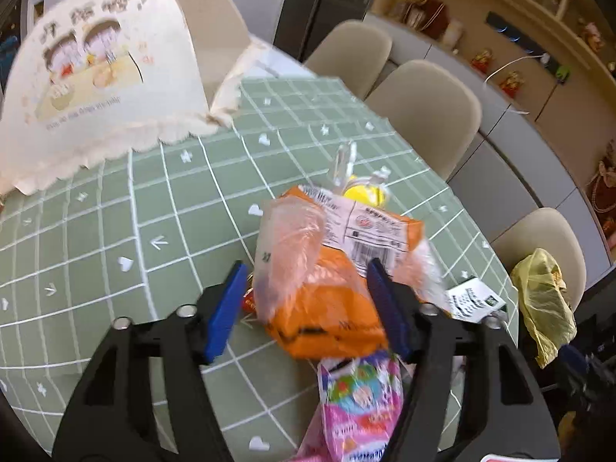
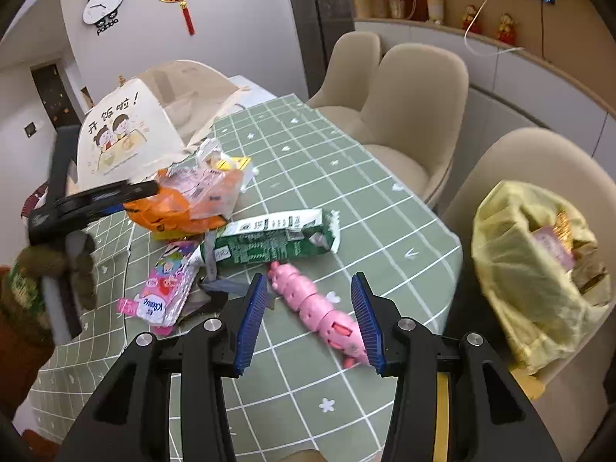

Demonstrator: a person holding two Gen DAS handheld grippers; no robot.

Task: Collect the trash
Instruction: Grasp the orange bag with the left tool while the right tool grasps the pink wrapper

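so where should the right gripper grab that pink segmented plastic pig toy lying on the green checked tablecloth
Across its narrow middle, coming from above. The pink segmented plastic pig toy lies flat and long on the green checked tablecloth, running diagonally between the open right gripper pads; turn the jaws square to its length.

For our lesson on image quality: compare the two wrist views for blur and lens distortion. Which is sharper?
Left wrist view: motion-blurred, the orange bag and the food cover smeared; grid lines of the tablecloth bow outward. Right wrist view: sharper, print on the green carton crisp, though the other gripper at the left edge is blurred; dark corners and curved lines show the same fisheye bend.
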